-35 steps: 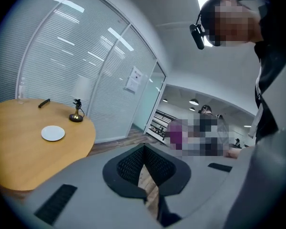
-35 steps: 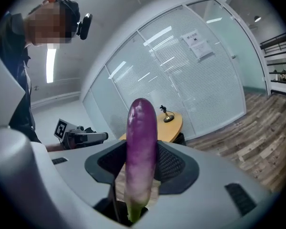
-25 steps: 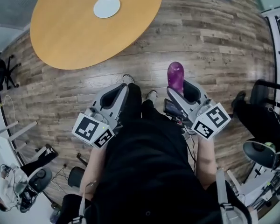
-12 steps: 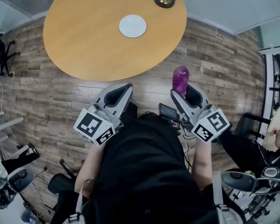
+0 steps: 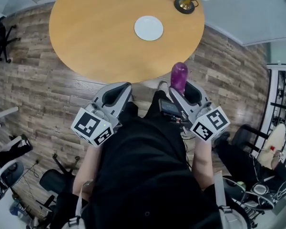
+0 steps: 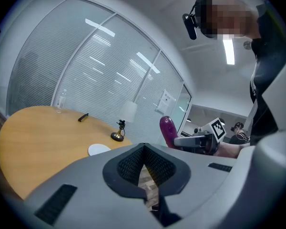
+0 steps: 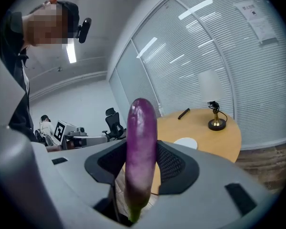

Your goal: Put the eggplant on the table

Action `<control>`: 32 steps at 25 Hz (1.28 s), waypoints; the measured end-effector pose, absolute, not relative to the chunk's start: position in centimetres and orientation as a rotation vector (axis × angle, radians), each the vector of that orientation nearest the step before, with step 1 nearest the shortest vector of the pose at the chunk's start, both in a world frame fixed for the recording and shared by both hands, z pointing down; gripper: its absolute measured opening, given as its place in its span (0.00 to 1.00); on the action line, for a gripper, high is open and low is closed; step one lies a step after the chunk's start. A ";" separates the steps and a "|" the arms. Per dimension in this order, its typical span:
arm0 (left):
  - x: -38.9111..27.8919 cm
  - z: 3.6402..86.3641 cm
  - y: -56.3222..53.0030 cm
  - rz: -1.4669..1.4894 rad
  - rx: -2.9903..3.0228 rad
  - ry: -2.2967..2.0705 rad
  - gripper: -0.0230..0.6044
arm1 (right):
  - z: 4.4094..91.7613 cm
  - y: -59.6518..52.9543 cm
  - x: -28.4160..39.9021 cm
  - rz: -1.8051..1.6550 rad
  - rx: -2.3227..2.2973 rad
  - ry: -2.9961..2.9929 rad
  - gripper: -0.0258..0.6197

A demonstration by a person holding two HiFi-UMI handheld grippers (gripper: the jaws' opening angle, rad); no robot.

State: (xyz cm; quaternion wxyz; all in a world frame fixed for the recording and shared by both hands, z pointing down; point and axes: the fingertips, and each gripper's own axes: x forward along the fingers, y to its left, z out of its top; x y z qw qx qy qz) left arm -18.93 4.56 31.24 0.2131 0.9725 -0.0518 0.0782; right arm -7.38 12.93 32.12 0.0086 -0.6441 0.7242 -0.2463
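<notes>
L gripper (image 5: 115, 93) is held low in front of the torso, pointing fwd and slightly down — jaw tips together, nothing between the pads. Its marker cube (image 5: 92, 128) sits at the rear, nearest the body. R gripper (image 5: 185, 91) is alongside, roughly parallel and well apart from the L — jaws clamped on an eggplant (image 7: 140, 147) set crosswise between the pads, rounded end up past them, stem end down. R marker cube (image 5: 210, 123) is at the rear too. L forearm (image 5: 91, 165) and R forearm (image 5: 202, 162) are bare, elbows bent, close by the sides.
</notes>
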 end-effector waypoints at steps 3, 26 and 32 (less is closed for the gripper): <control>-18.2 31.3 3.3 0.209 2.686 -0.190 0.05 | 32.1 11.2 -6.6 -0.782 -1.973 2.313 0.36; -2.0 31.6 -0.7 0.136 2.553 -0.676 0.05 | 34.1 -0.2 11.0 -0.886 -1.558 2.708 0.35; -0.4 31.7 -0.3 0.116 2.485 -0.835 0.05 | 37.1 -2.9 12.2 -1.019 -1.397 2.823 0.36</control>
